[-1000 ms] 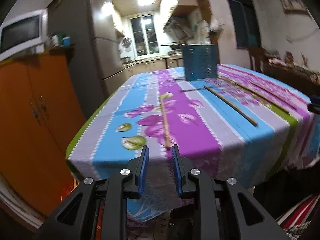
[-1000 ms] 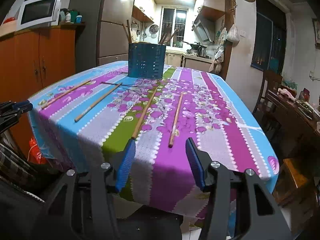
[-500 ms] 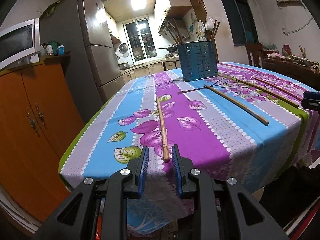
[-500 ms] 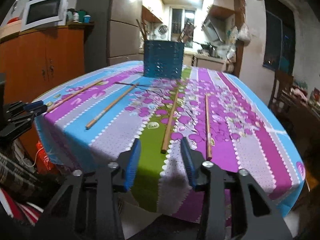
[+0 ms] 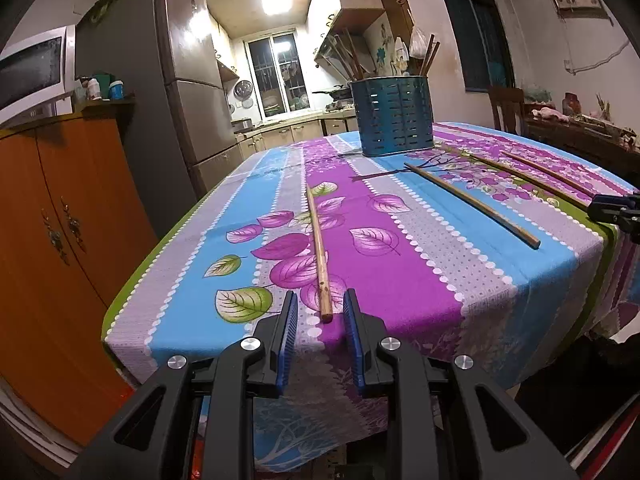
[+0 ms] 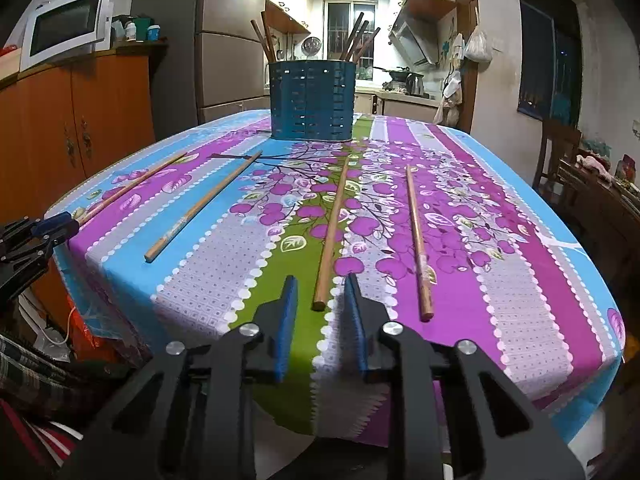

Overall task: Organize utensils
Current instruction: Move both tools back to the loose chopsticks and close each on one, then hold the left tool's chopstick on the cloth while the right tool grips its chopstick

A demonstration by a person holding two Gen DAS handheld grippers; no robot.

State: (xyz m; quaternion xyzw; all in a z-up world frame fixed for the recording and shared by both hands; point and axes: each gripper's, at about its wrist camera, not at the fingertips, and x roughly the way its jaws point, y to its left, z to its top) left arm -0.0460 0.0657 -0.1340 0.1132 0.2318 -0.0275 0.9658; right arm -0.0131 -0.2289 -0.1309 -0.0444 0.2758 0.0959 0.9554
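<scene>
Left gripper (image 5: 319,316): jaws apart, flanking leftmost chopstick (image 5: 318,240) end.
Right gripper (image 6: 319,300): jaws apart, flanking third chopstick (image 6: 331,232) end.

Two black angular claws (image 5: 319,304) (image 6: 318,288), ridged blue finger pads (image 5: 289,332), round silver screws.

Left tool (image 5: 318,306) held low and level, blue-padded fingers (image 5: 289,320) parted with a narrow gap, gripping nothing. Right tool (image 6: 320,290) likewise low and level, fingers (image 6: 289,304) apart by a similar gap, nothing between them. Each tool visible at the far side edge of the other's view, well apart.
</scene>
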